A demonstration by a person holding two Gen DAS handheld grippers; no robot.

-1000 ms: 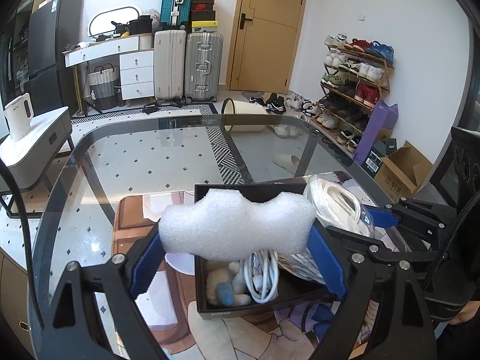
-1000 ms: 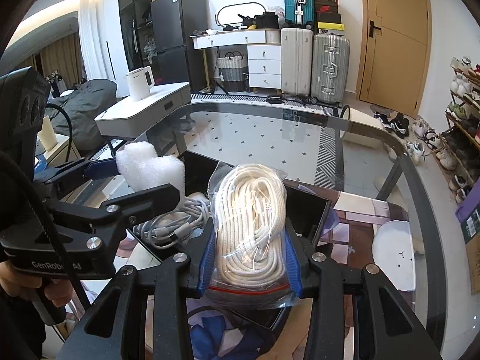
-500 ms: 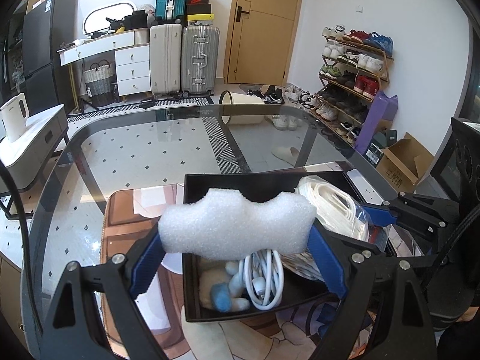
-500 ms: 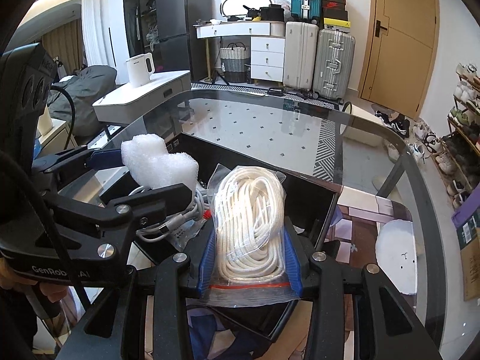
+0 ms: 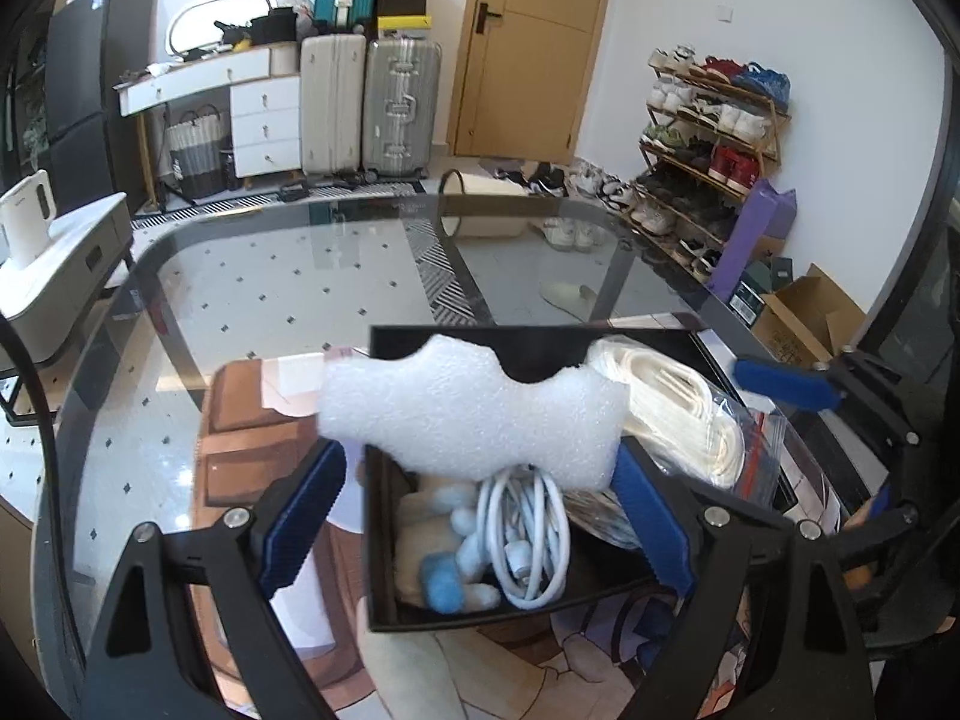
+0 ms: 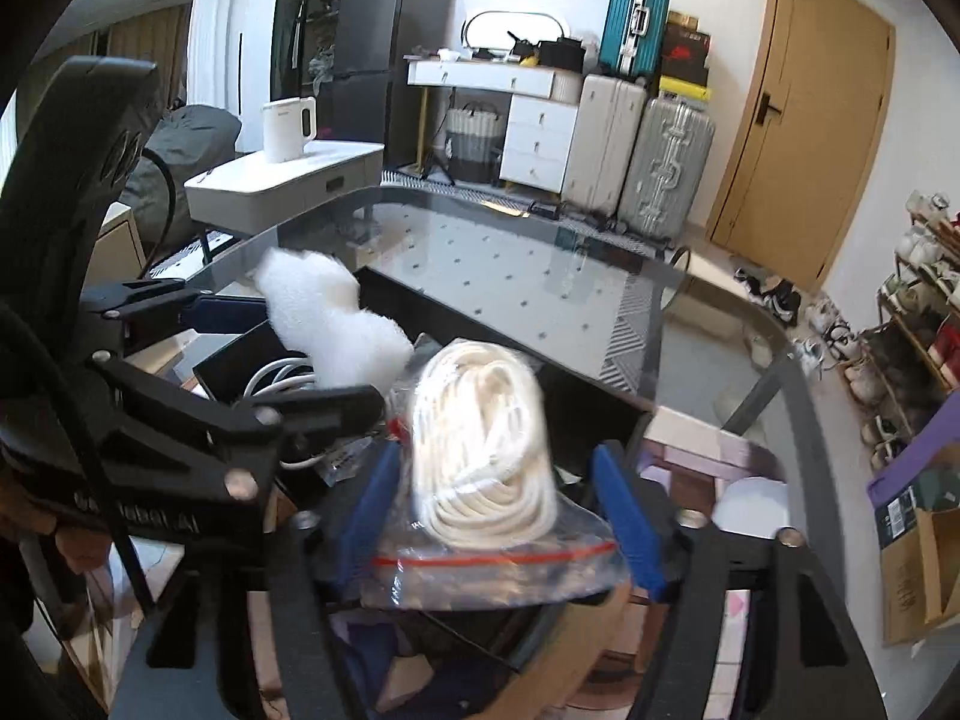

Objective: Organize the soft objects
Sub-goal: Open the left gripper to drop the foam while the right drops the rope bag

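Note:
A black box [image 5: 384, 540] stands on the glass table and holds a coiled white cable [image 5: 528, 534] and a small blue-and-cream plush toy [image 5: 444, 564]. A white foam piece [image 5: 474, 408] sits over the box between the spread fingers of my left gripper [image 5: 474, 516], which has let go of it; it also shows in the right wrist view [image 6: 330, 324]. A plastic bag of white rope [image 6: 486, 450] rests on the box's right side, between the open blue-padded fingers of my right gripper [image 6: 504, 516]. The bag also shows in the left wrist view [image 5: 678, 408].
The glass table [image 5: 270, 276] stretches far ahead, with a printed mat [image 5: 240, 420] under the box. A white side cabinet with a kettle [image 5: 30, 228] stands left. Suitcases [image 5: 366, 108], a door and a shoe rack [image 5: 702, 138] line the far walls.
Both grippers have opened. The left let go of the foam piece over the box. The right let go of the rope bag, which now lies on the box.

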